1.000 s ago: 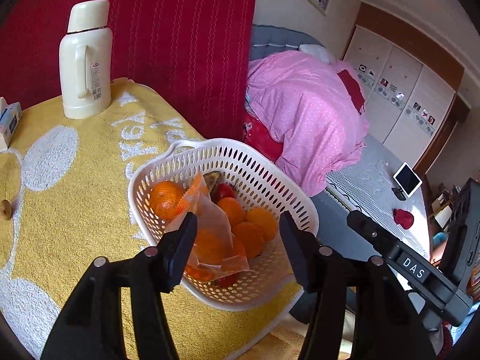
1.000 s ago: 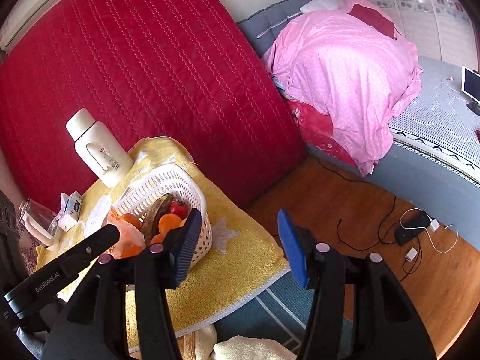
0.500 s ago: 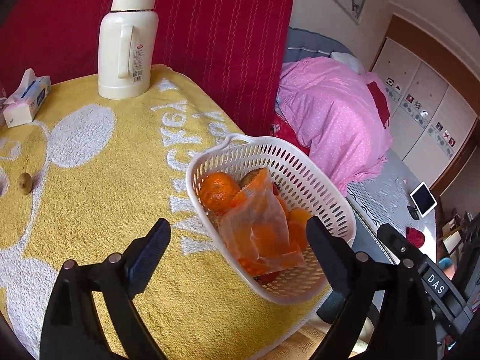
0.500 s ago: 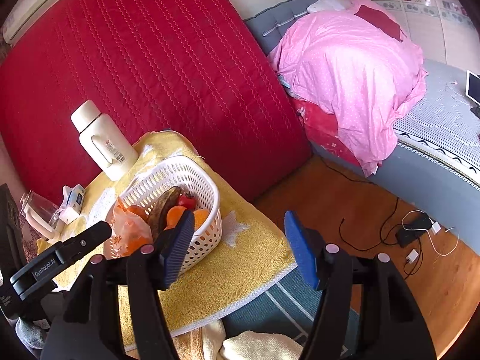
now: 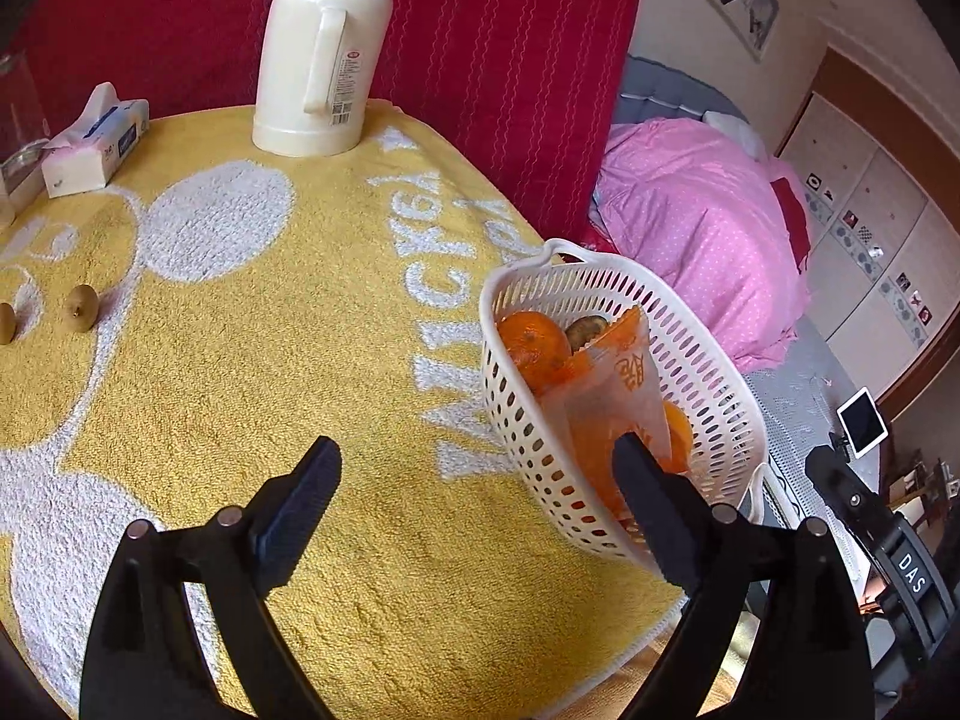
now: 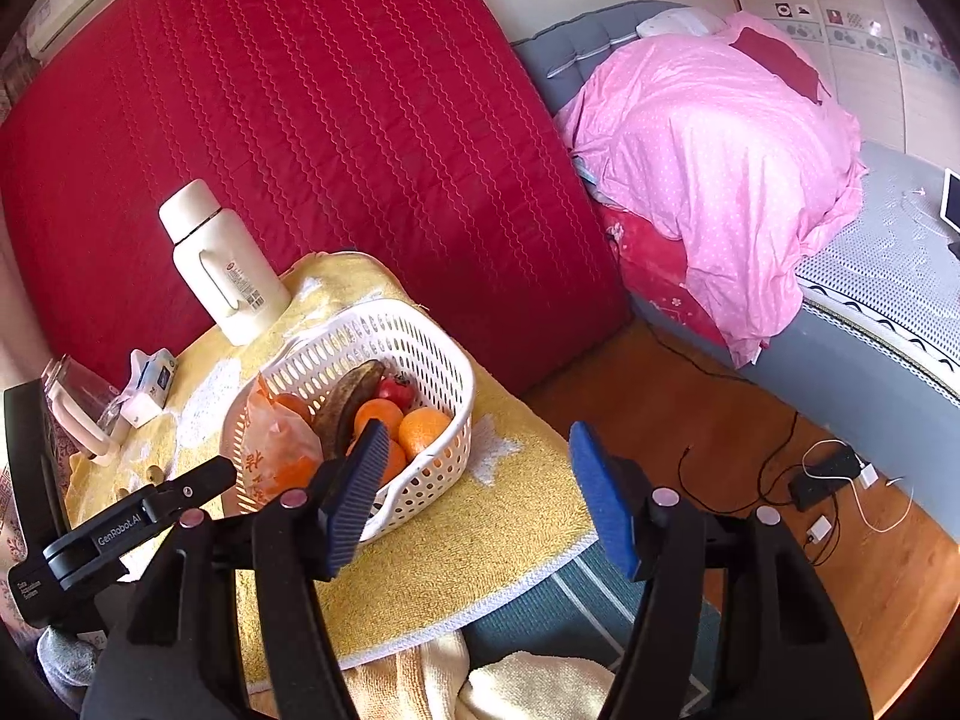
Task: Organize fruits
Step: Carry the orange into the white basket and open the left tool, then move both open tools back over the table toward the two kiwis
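Released from the left gripper (image 5: 474, 495), whose jaws now gape empty, the orange bag (image 5: 618, 396) lies in the white basket (image 5: 714, 372) near the towel's edge. Only the left view shows two kiwis (image 5: 81, 307); only the right shows the banana (image 6: 351, 399), beyond the right gripper (image 6: 474, 498), half-spread and empty

Your left gripper (image 5: 474, 483) has let go of the bag (image 5: 612, 408), spread wide and swung left off the basket (image 5: 708, 372). Your right gripper (image 6: 474, 492) has widened too, empty.
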Available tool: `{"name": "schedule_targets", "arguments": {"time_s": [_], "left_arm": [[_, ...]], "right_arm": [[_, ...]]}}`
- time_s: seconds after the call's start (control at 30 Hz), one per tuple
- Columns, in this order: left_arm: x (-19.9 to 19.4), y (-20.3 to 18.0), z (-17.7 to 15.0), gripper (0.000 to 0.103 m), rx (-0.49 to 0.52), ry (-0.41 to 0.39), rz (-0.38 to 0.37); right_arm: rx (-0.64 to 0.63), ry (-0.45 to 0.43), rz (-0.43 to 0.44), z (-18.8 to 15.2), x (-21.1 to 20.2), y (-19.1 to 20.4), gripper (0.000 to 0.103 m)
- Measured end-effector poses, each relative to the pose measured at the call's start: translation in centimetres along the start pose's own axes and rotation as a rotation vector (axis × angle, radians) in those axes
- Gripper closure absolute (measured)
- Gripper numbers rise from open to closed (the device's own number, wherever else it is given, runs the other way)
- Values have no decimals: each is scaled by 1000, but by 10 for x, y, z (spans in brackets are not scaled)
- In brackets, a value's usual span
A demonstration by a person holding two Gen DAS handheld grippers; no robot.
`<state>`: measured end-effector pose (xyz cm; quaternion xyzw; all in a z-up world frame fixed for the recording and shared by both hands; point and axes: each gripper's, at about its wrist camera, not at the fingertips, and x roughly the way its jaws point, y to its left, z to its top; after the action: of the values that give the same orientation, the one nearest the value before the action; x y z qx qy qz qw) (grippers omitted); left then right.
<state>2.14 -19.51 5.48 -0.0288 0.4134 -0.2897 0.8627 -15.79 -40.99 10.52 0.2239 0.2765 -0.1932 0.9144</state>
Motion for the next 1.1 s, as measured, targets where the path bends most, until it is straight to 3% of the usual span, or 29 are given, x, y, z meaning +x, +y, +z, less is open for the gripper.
{"name": "schedule_targets", "arguments": {"time_s": [0.1, 0.27, 0.4, 0.87, 1.1], "left_arm": [[-3, 5, -3, 11, 6, -12, 18], [-8, 11, -6, 10, 0, -23, 26], [-14, 16, -8, 10, -4, -33, 36], [-33, 60, -7, 10, -52, -76, 94], [-46, 90, -3, 10, -85, -104, 149]], "right_arm": [[-5, -8, 1, -1, -2, 2, 34], [-12, -21, 24, -4, -6, 6, 19], [-23, -20, 88, -6, -10, 13, 17], [-123, 8, 129, -26, -11, 52, 16], [-163, 64, 153, -43, -3, 72, 16]]}}
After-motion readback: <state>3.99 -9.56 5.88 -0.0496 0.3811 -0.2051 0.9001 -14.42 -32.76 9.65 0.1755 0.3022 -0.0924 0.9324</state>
